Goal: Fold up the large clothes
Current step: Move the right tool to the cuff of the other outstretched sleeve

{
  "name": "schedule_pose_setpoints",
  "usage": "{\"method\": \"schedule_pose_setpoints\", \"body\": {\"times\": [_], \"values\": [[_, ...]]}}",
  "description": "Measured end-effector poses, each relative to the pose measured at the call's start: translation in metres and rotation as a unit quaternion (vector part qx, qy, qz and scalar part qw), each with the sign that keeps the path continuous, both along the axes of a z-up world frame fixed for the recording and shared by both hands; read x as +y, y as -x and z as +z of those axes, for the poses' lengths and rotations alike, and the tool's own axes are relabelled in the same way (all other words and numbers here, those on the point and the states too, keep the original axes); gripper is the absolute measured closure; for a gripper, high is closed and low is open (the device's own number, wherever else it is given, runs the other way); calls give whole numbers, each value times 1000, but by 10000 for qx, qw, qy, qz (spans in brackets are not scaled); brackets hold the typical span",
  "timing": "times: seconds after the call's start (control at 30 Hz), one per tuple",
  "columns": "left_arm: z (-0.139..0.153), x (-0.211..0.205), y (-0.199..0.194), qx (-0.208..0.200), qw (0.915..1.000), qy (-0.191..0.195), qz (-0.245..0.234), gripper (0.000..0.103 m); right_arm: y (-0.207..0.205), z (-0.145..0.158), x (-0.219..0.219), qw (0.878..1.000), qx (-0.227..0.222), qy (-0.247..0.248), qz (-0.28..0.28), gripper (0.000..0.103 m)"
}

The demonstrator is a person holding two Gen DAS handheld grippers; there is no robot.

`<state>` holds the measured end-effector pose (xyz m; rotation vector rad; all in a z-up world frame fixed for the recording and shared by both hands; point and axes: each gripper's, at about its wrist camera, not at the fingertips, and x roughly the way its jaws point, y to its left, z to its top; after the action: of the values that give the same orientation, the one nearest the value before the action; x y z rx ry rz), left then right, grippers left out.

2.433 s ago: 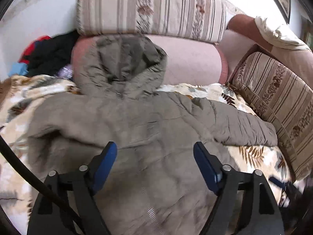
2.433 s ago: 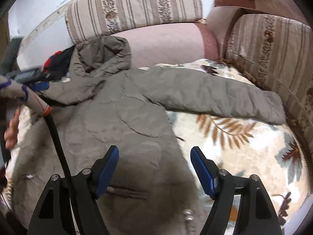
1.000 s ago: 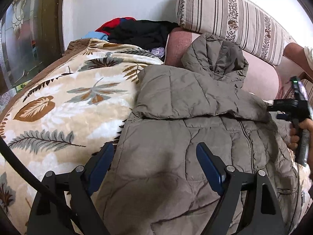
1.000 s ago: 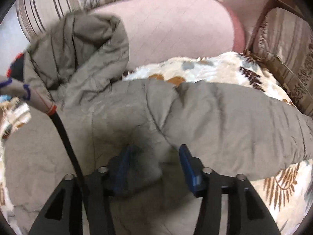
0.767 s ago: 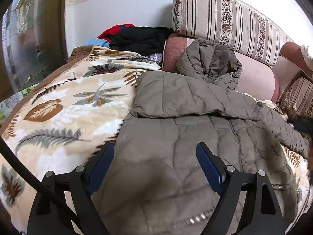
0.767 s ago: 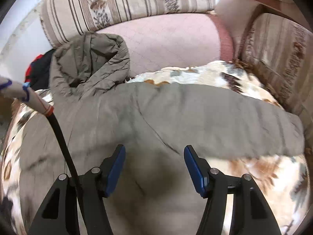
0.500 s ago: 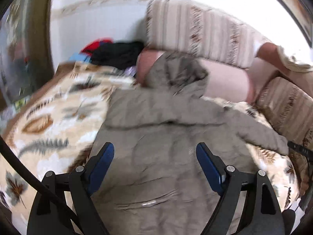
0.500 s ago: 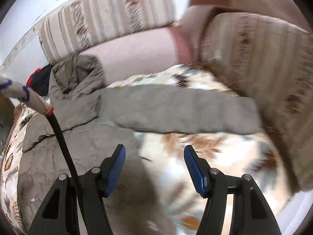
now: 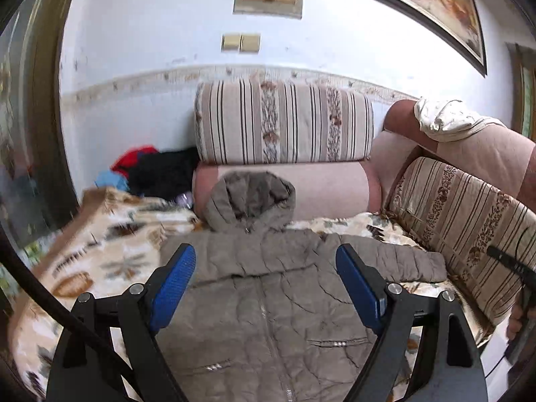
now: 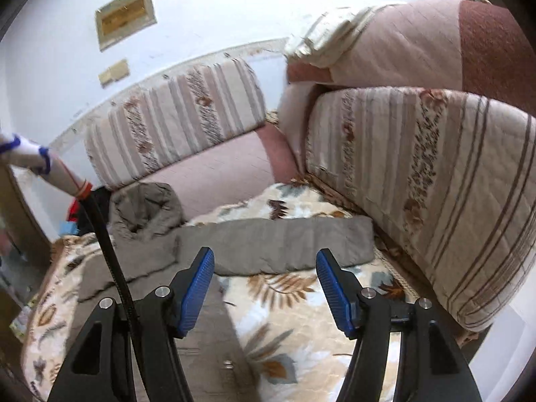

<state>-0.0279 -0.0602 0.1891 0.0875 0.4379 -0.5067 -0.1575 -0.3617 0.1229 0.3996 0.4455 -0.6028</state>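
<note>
A grey-brown hooded puffer jacket [image 9: 268, 305] lies front up on a leaf-patterned blanket [image 9: 110, 261] on the sofa. Its hood [image 9: 251, 201] leans on the sofa back. One sleeve lies folded across the chest. The other sleeve [image 10: 278, 244] stretches out to the right, flat on the blanket. My left gripper [image 9: 264, 249] hovers well above the jacket's front, open and empty. My right gripper [image 10: 265, 253] hangs above the blanket near the outstretched sleeve, open, nothing between its pads. In the left wrist view the right tool [image 9: 512, 264] shows at the right edge, a hand [image 9: 516, 321] on it.
Striped cushions [image 9: 284, 124] [image 10: 418, 184] line the back and right side of the corner sofa. A pile of black, red and blue clothes [image 9: 154, 171] sits at the far left end. A white cloth [image 9: 449, 117] lies on the sofa top. A dark door frame [image 9: 40, 134] stands left.
The left sleeve has been laid across the jacket's chest. Both grippers have since lifted and drawn back from the jacket. The right one swung right toward the outstretched sleeve and its jaws widened.
</note>
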Motion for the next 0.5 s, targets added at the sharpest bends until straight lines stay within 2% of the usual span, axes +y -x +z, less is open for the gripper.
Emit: {"method": "schedule_pose_setpoints", "body": {"times": [0.13,0.23,0.3,0.37,0.4,0.43,0.5], "values": [[30,13,12,-574,9979,-207,218,18,-6,38,22,9991,-241,108,319,35],[53,29,14,-896,9945,-272,470,17,-8,78,35,9970,-548,104,542,35],[65,42,13,-1001,9931,-201,575,11,-7,103,38,9949,-804,99,598,34],[71,54,10,-1047,9922,-97,673,9,-5,125,40,9915,-1168,101,562,28],[71,60,8,-1056,9918,-41,718,8,-6,130,39,9901,-1301,104,509,21],[67,63,6,-1033,9918,13,747,7,-8,132,39,9895,-1357,90,493,17],[54,68,-1,-841,9935,95,762,6,-23,120,35,9923,-1117,-55,537,17]]}}
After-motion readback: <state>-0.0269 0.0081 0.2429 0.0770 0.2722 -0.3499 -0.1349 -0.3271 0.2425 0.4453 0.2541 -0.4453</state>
